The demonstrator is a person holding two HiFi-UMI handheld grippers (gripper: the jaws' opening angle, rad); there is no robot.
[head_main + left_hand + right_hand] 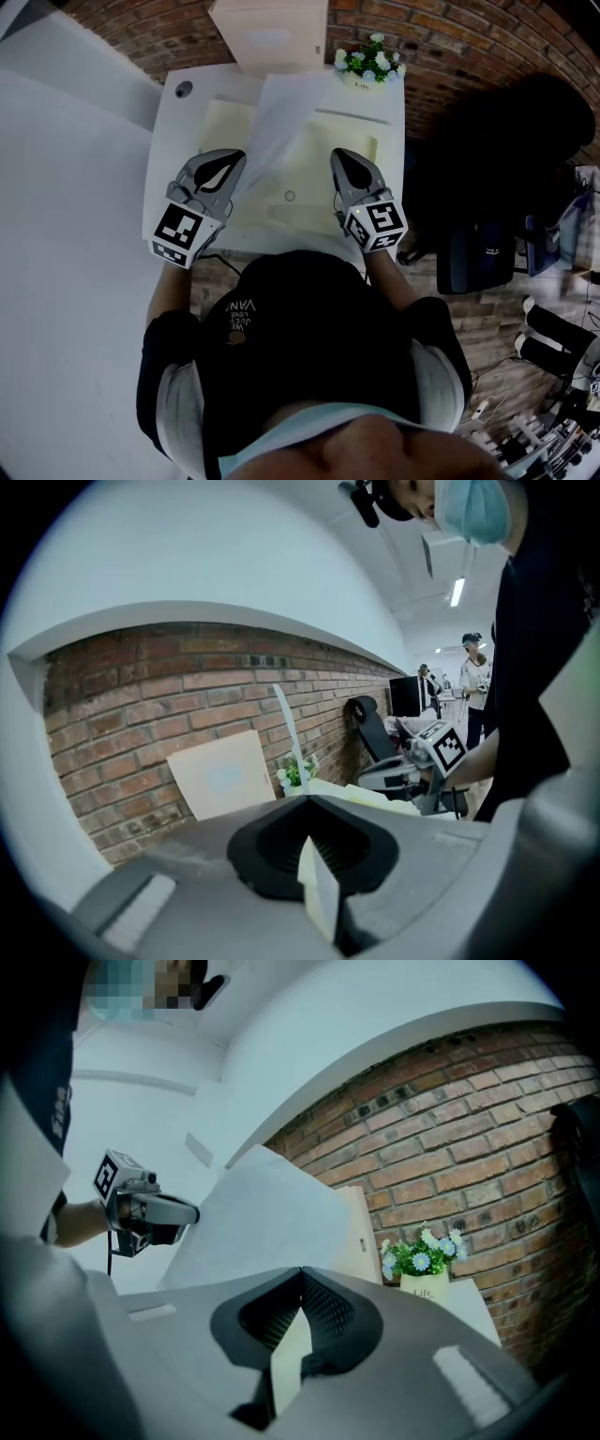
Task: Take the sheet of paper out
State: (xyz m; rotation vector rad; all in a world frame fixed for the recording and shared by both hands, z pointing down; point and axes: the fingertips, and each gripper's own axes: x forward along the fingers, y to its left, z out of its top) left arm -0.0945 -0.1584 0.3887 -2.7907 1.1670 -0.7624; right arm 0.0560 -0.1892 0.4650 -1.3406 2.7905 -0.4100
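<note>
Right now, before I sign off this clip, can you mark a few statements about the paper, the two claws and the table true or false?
1. The left claw is shut on the sheet of paper. True.
2. The sheet lies flat on the table. False: it slants up from the cream folder, one edge pinched in the left claw.
3. A pot of flowers stands at the table's far edge, by the brick wall. True.
4. The right claw hangs wide open over the flowers. False: it is shut on the cream folder, well short of the pot.
5. Both claws grip the sheet. False: only the left one does.
</note>
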